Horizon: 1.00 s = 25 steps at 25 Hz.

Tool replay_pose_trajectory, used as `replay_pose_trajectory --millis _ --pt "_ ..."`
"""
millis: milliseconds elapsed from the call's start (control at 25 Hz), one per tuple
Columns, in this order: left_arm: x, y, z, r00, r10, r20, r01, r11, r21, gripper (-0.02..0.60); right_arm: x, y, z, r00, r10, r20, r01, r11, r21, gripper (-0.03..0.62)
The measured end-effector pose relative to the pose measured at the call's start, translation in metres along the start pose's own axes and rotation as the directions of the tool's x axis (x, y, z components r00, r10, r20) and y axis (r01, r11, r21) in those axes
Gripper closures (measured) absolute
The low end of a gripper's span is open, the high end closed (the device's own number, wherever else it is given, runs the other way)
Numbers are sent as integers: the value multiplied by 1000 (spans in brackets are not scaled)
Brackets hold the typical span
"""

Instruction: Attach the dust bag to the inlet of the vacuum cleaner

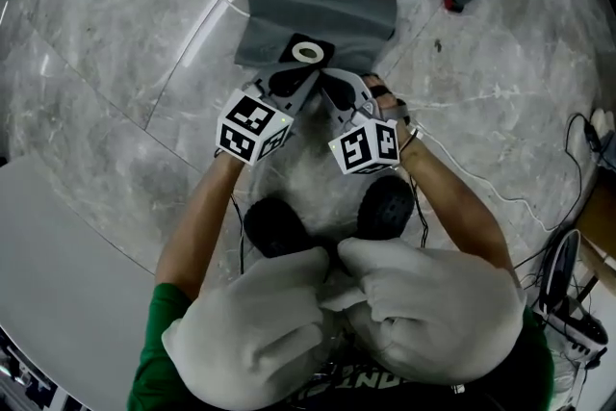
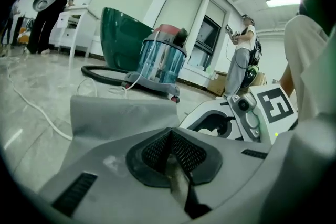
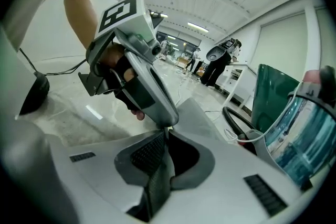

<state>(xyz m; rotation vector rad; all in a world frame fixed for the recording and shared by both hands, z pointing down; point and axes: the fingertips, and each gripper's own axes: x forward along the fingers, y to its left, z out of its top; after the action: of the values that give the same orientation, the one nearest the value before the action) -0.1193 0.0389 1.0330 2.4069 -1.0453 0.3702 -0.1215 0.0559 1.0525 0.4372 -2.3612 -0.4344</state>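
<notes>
The grey bag (image 1: pixel 322 10) is on the floor (image 1: pixel 115 63), just ahead of both sets of fingers. Its black collar with the white ring (image 1: pixel 308 52) is at the near edge, right in front of the fingertips.

The left gripper (image 1: pixel 292 78) comes at the collar from the left. Its fingers (image 2: pixel 152 152) are clenched tight, with a thin bit of the bag's edge pinched between them. The right gripper (image 1: pixel 332 84) comes from the right, and its fingers (image 3: pixel 147 155) are squeezed together on the same edge of the bag.

The two sets of fingertips are touching, or very nearly. In the right gripper view the left gripper's tip sits right over the right fingers.

The near edge of the bag looks lifted a little at the fingers, and the rest slopes down and away.

Well past the bag, beyond the fingers, stands the vacuum (image 2: pixel 160 63). It has a see-through blue tub, a red top and a black hose (image 2: pixel 100 73) that curls on the floor. A white cord (image 2: pixel 37 107) lies on the floor to the left of the left fingers
</notes>
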Motion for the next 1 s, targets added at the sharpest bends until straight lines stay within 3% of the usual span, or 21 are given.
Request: replay_pose_trajectory --millis 200,360,600,760,1000 --pt "-27 18 35 998 56 26 -60 977 205 581 -16 -35 12 999 10 48 -17 991 133 574" --pt "-43 40 61 991 124 44 -132 949 288 581 -30 -58 23 996 21 84 -35 986 163 576" --pt "-34 33 53 997 63 -48 -43 936 349 574 -42 -65 31 994 26 105 -45 982 182 576" --pt "-29 20 51 998 9 -66 15 932 363 574 -49 -73 30 993 10 115 -36 975 220 576" --pt "-20 14 51 993 -47 -105 83 925 370 572 -58 -75 28 990 23 136 -49 981 189 576"
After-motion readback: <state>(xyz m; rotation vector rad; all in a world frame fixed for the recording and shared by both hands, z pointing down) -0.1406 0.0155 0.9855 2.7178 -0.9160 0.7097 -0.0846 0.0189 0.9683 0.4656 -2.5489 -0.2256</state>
